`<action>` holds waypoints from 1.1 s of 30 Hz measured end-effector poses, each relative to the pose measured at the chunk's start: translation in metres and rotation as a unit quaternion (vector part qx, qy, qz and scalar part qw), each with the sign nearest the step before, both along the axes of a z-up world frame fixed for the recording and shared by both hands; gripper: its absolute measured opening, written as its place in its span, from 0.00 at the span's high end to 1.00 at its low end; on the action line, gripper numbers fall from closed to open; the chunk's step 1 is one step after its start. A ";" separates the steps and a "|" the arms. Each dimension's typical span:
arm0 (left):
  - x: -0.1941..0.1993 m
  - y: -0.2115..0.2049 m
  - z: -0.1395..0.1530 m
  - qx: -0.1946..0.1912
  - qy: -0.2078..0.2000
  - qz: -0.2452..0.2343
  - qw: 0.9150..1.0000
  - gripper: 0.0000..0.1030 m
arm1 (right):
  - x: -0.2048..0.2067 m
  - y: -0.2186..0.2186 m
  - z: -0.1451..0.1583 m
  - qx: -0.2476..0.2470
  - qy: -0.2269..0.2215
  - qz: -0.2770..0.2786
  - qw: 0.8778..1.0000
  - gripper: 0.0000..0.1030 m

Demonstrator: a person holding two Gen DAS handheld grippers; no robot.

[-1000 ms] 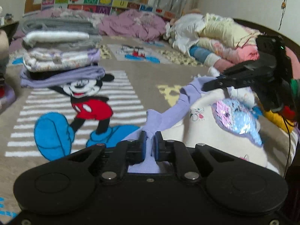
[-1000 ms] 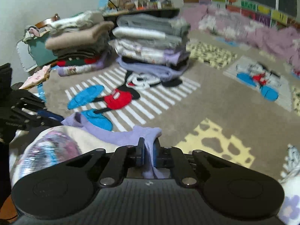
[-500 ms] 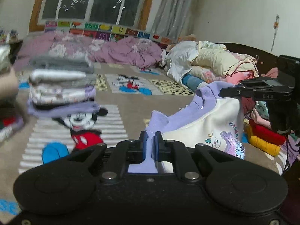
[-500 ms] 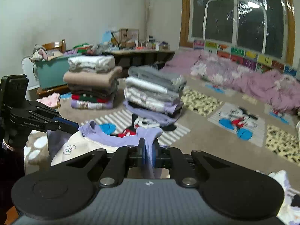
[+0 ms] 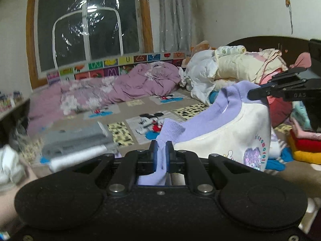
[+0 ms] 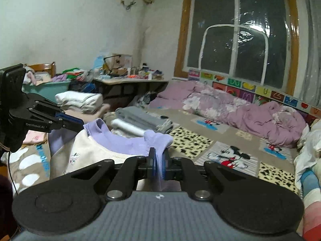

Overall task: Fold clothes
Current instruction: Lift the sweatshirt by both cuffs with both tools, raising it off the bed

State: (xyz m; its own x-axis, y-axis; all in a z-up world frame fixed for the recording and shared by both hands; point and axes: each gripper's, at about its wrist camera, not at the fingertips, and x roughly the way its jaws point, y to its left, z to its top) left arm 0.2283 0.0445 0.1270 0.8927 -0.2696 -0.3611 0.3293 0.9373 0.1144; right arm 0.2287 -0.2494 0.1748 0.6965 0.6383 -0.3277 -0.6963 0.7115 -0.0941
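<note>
A child's sweatshirt (image 5: 226,138) with a cream body, lilac collar and lilac sleeves hangs in the air between the two grippers. My left gripper (image 5: 161,150) is shut on lilac fabric at one shoulder. The right gripper (image 5: 258,93) shows in the left wrist view at the far right, pinching the other shoulder. In the right wrist view my right gripper (image 6: 158,159) is shut on the lilac cloth, and the sweatshirt (image 6: 96,150) stretches left to the left gripper (image 6: 80,125). A sequin patch (image 5: 253,158) faces the left camera.
A stack of folded clothes (image 6: 140,120) sits on the cartoon-print mat (image 6: 226,156) below. A pink duvet (image 6: 250,112) lies under the window. Heaped laundry (image 5: 230,68) is at the right, folded red and yellow items (image 5: 307,146) beside it. A cluttered desk (image 6: 128,78) stands by the wall.
Both grippers have risen with the sweatshirt, lifting it off the mat until it hangs free. The views now tilt up toward the window and wall.
</note>
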 end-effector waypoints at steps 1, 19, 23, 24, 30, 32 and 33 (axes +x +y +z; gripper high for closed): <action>0.007 -0.001 0.003 0.008 -0.003 0.002 1.000 0.94 | 0.006 -0.001 0.003 0.001 -0.002 -0.005 1.000 0.94; 0.122 -0.021 0.034 0.073 -0.083 0.044 0.993 0.94 | 0.115 -0.003 0.012 0.039 -0.035 -0.103 0.993 0.96; 0.126 -0.026 0.019 0.090 -0.089 0.042 0.991 0.94 | 0.127 -0.002 0.012 0.040 -0.061 -0.120 0.990 0.96; 0.125 -0.028 0.012 0.100 -0.088 0.039 0.990 0.94 | 0.130 -0.001 0.012 0.040 -0.068 -0.125 0.989 0.96; 0.086 -0.030 -0.047 0.138 -0.064 0.009 0.988 0.95 | 0.117 -0.001 -0.036 0.006 -0.046 -0.107 0.993 0.96; 0.072 -0.030 -0.067 0.148 -0.055 -0.001 0.987 0.95 | 0.100 -0.001 -0.053 0.000 -0.035 -0.099 0.994 0.96; 0.063 -0.031 -0.076 0.149 -0.049 -0.005 0.988 0.95 | 0.091 -0.001 -0.061 -0.003 -0.029 -0.095 0.995 0.96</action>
State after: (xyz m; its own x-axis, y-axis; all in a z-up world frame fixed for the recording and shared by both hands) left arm 0.2912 0.0138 0.0514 0.9252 -0.1732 -0.3376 0.3118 0.8542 0.4161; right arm 0.3199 -0.2500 0.1135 0.8224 0.4915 -0.2863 -0.5425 0.8291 -0.1352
